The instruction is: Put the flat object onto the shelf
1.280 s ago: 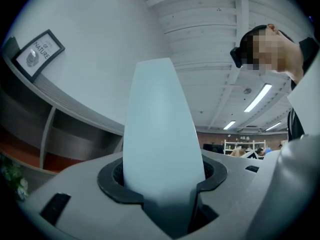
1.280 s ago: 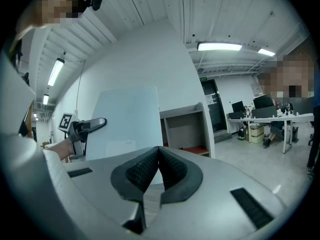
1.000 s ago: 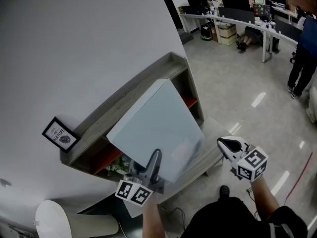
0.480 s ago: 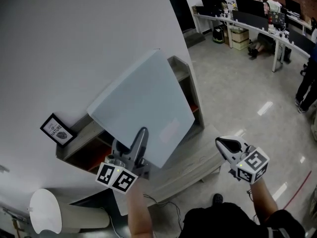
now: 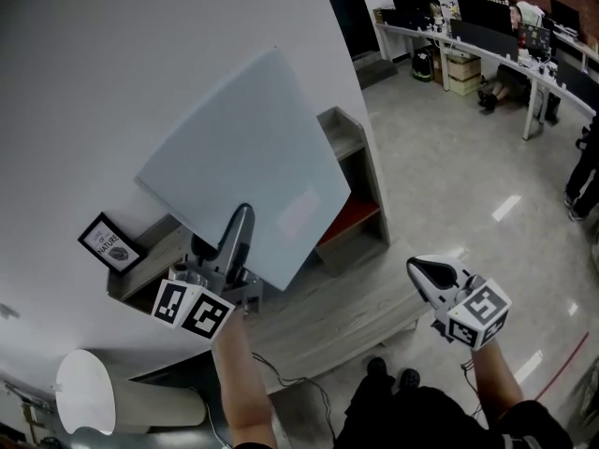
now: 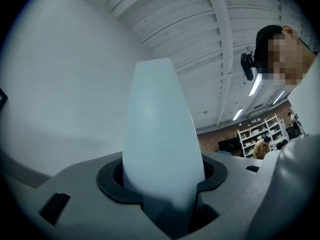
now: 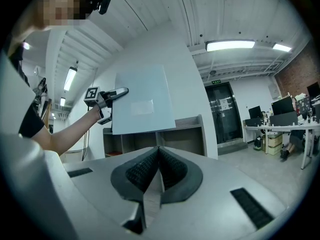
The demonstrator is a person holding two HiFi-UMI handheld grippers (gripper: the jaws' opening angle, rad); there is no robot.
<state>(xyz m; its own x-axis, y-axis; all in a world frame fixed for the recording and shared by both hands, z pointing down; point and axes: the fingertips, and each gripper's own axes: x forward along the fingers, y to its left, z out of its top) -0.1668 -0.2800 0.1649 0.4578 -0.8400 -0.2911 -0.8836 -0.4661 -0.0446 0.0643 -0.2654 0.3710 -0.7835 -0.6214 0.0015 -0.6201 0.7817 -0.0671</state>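
A large pale blue flat board (image 5: 245,162) is held up in front of the white wall, above the grey shelf unit (image 5: 348,138). My left gripper (image 5: 241,235) is shut on the board's lower edge. In the left gripper view the board (image 6: 159,144) rises between the jaws. In the right gripper view the board (image 7: 142,99) shows above the shelf unit (image 7: 165,136), with the left gripper (image 7: 120,91) at its left edge. My right gripper (image 5: 423,271) hangs off to the right over the floor, shut, with nothing in it; its pads (image 7: 165,166) meet.
A small framed picture (image 5: 110,244) stands on the shelf's top at the left. A red panel (image 5: 348,219) lies inside the shelf. A white round lamp or bin (image 5: 84,393) sits at the lower left. Desks with people (image 5: 505,40) fill the far right.
The left gripper has lifted the board up and to the left, from level with the shelf's top to above it. The right gripper has barely shifted.
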